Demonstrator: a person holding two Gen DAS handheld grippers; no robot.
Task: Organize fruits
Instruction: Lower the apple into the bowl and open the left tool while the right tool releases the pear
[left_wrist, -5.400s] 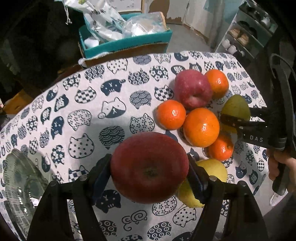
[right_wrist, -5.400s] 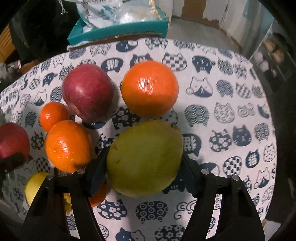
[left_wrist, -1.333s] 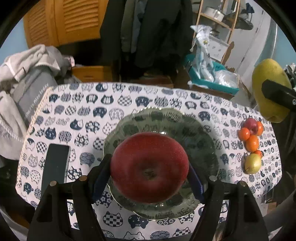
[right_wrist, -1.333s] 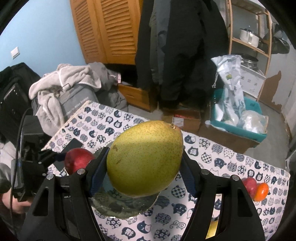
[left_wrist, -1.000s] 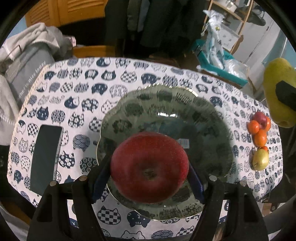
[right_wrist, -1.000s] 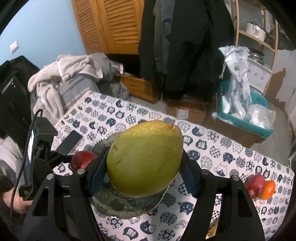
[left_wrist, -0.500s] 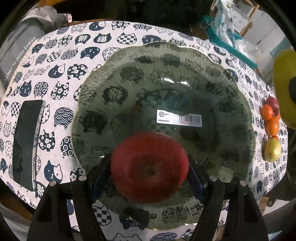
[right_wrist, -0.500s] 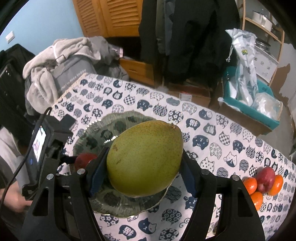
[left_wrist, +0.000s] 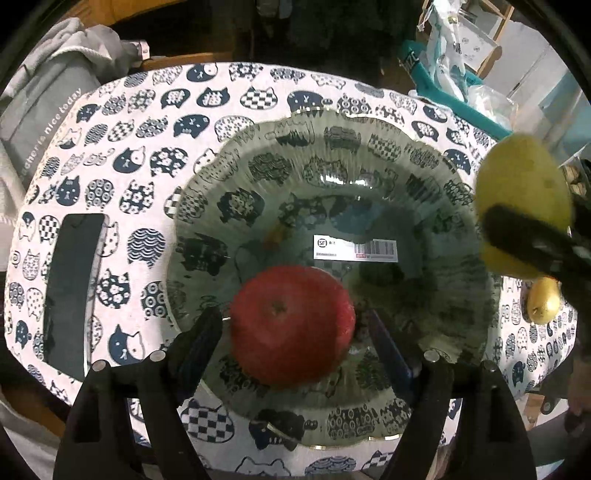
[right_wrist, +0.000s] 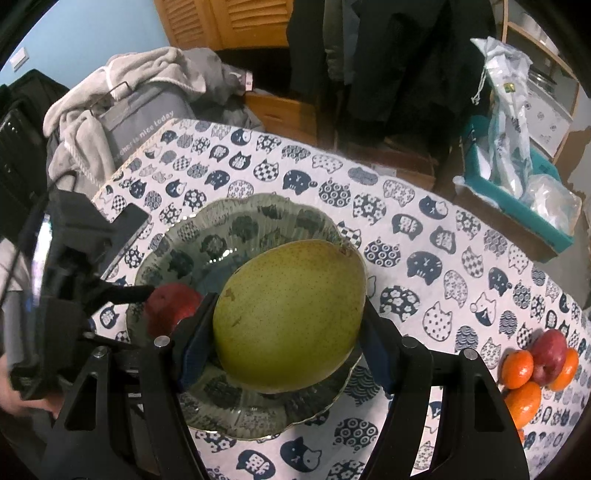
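Observation:
A red apple (left_wrist: 291, 325) rests in the greenish glass plate (left_wrist: 369, 155) on the cat-print tablecloth. My left gripper (left_wrist: 293, 343) straddles it, and its jaws are opening: a narrow gap shows between each pad and the apple. The right wrist view shows the same apple (right_wrist: 170, 306) with the left gripper (right_wrist: 155, 315) around it. My right gripper (right_wrist: 288, 325) is shut on a large green-yellow pear (right_wrist: 291, 314), held above the plate's (right_wrist: 258, 218) near right part. From the left wrist, that pear (left_wrist: 521, 199) hangs over the plate's right rim.
A dark phone (left_wrist: 70, 291) lies left of the plate. Several oranges and a red apple (right_wrist: 535, 365) sit at the table's right end, with a yellow fruit (left_wrist: 543, 301) nearby. Beyond the table are a teal box (right_wrist: 517, 206) and a grey bag under clothes (right_wrist: 122, 107).
Both grippers have sunk toward the plate. The left jaws have parted from the apple, which now sits in the plate. The pear has come in lower over the plate's right side.

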